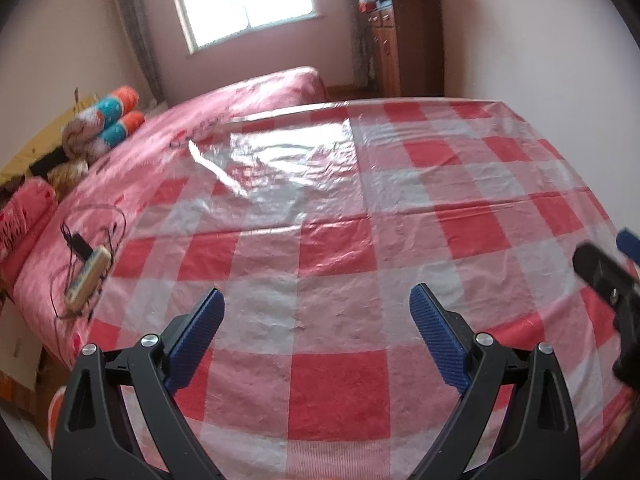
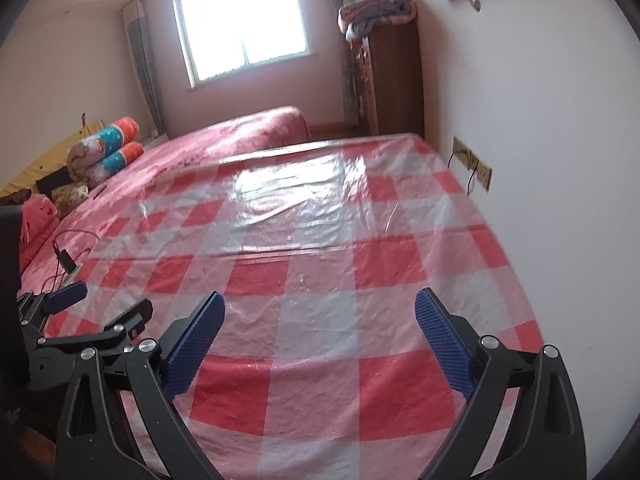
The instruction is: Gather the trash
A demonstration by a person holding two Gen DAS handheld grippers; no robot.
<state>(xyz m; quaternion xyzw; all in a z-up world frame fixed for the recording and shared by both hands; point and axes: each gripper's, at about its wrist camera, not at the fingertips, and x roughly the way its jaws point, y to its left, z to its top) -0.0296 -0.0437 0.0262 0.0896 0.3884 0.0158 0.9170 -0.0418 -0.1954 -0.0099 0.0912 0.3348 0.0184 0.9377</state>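
Observation:
My left gripper (image 1: 316, 304) is open and empty, held above a table covered with a red and white checked plastic cloth (image 1: 340, 240). My right gripper (image 2: 320, 306) is also open and empty over the same cloth (image 2: 320, 260). The right gripper shows at the right edge of the left wrist view (image 1: 608, 276), and the left gripper shows at the left of the right wrist view (image 2: 80, 308). No trash item shows on the cloth in either view.
A bed with a pink cover (image 1: 132, 152) lies left of the table, with a power strip and black cables (image 1: 86, 276) on it and rolled quilts (image 1: 108, 120). A wooden cabinet (image 1: 404, 40) stands at the back. A wall with sockets (image 2: 472, 164) borders the table's right side.

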